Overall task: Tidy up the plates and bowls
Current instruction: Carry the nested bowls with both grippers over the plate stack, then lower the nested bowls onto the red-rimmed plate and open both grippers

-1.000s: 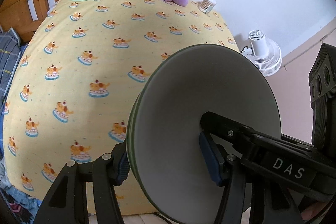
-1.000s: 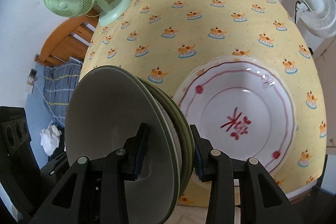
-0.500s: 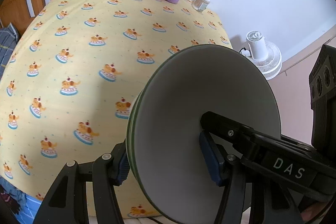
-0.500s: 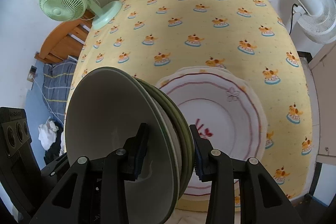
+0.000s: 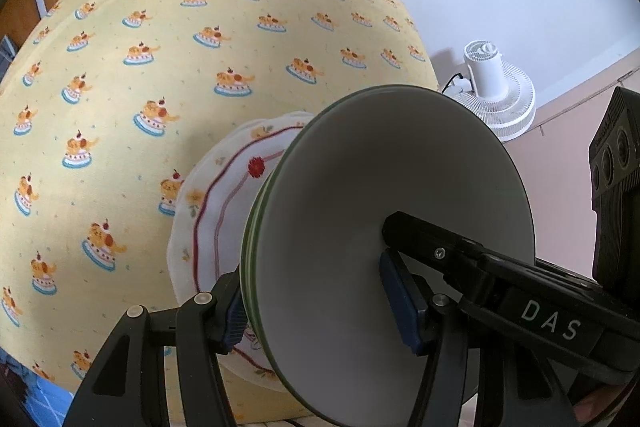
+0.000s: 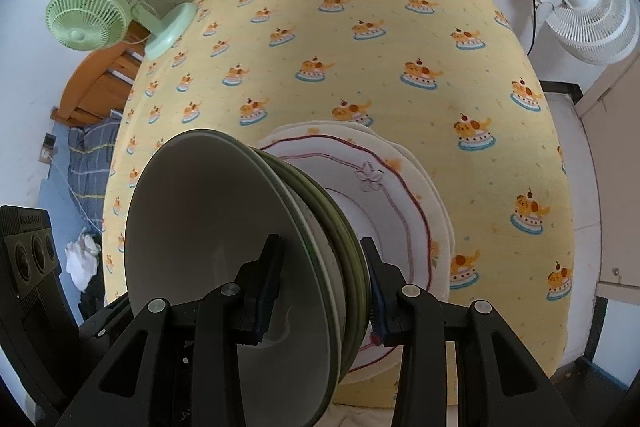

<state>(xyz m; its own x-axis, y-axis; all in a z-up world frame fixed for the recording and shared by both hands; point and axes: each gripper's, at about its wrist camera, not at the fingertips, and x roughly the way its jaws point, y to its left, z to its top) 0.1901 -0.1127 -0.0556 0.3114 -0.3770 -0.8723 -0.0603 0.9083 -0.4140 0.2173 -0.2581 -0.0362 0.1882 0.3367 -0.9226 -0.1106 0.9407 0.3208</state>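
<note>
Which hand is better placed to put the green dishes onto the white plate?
Probably right: the right tongs clamp the whole green stack with the white plate just beyond. The left tongs grip it too.

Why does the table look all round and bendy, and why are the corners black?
Both views come through a fisheye lens: in the left wrist view the yellow tablecloth bulges like a ball, and in the right wrist view the white fan stretches near the edge. The black corners are the lens rim. The held bowls look huge because they are close.
</note>
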